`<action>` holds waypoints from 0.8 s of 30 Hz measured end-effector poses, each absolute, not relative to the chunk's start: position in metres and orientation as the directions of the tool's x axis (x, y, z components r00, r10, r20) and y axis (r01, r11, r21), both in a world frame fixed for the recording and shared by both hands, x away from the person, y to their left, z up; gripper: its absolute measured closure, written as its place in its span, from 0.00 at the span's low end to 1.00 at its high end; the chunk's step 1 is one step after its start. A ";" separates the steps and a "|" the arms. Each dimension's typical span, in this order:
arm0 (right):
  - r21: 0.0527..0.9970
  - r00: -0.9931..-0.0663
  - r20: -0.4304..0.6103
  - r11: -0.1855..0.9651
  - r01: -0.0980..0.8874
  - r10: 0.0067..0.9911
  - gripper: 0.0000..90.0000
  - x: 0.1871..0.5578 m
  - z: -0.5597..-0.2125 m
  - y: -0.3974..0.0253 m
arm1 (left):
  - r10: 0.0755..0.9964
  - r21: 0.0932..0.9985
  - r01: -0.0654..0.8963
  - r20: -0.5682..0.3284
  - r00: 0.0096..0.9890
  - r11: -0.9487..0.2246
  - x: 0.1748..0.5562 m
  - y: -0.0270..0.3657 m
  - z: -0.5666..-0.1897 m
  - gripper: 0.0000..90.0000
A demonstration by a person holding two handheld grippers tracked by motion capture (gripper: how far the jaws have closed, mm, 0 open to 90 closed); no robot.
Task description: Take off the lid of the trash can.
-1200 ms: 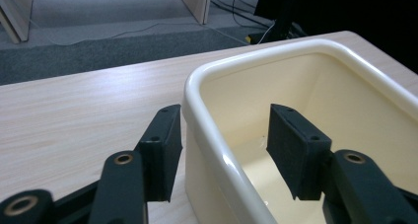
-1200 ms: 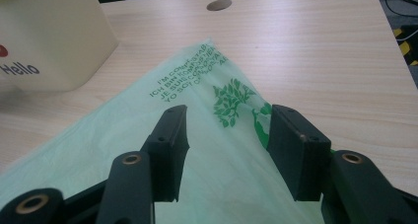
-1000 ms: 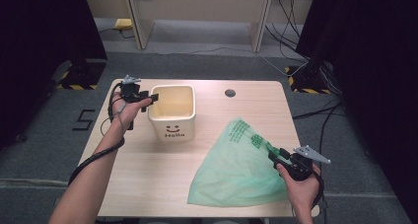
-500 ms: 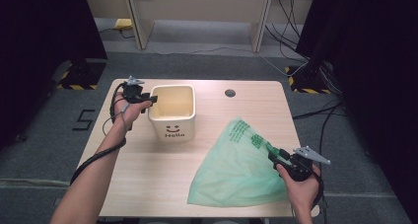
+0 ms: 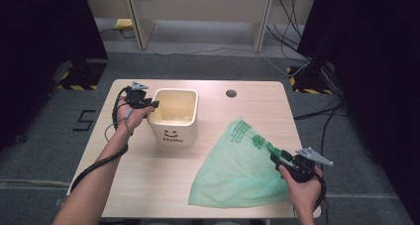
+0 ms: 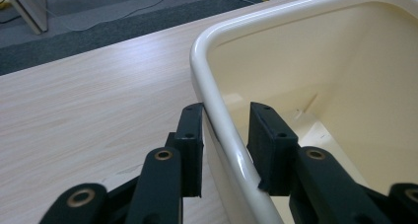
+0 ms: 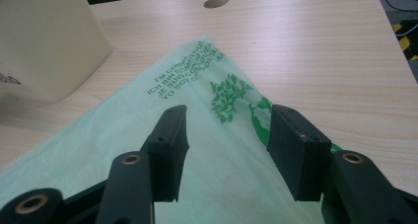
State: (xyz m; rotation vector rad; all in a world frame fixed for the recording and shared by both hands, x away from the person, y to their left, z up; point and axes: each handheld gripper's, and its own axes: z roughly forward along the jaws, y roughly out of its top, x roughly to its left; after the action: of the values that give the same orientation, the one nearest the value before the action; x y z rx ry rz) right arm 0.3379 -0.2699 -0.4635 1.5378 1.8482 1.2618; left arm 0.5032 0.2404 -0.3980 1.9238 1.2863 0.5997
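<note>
table: light wood-grain rectangular tabletop (image 5: 148,180), small round cable hole (image 5: 231,93) near the far edge
left side: cream square plastic bin (image 5: 174,117) with a smiley and "Hello"
right side: thin green plastic bag (image 5: 237,170) lying flat, printed end toward the bin

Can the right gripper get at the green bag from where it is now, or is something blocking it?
Probably yes. The right gripper is open, its jaws standing over the green bag, which lies flat on the table. Nothing lies between them; the cream bin stands well off to the side.
</note>
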 end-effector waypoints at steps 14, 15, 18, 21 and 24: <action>0.838 -0.300 0.220 -0.022 0.545 0.928 0.55 0.338 -0.464 -0.269 | 0.949 0.769 0.604 0.010 0.314 -0.208 0.494 0.233 -0.392 0.83; 0.838 -0.300 0.221 -0.023 0.545 0.928 0.55 0.338 -0.464 -0.269 | 0.950 0.772 0.602 0.011 0.311 -0.206 0.494 0.233 -0.392 0.84; 0.838 -0.302 0.219 -0.021 0.545 0.928 0.55 0.338 -0.464 -0.269 | 0.951 0.776 0.598 0.008 0.308 -0.200 0.494 0.233 -0.391 0.87; 0.838 -0.302 0.219 -0.020 0.546 0.928 0.55 0.338 -0.465 -0.268 | 0.953 0.778 0.597 0.008 0.302 -0.195 0.494 0.232 -0.390 0.88; 0.837 -0.304 0.219 -0.018 0.547 0.927 0.55 0.338 -0.465 -0.267 | 0.959 0.776 0.602 0.012 0.283 -0.188 0.494 0.231 -0.389 0.89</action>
State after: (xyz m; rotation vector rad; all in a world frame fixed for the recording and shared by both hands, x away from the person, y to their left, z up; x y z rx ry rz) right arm 0.3383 -0.2675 -0.4650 1.5334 1.8591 1.2594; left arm 0.4941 0.2314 -0.3888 1.8853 1.4009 0.6814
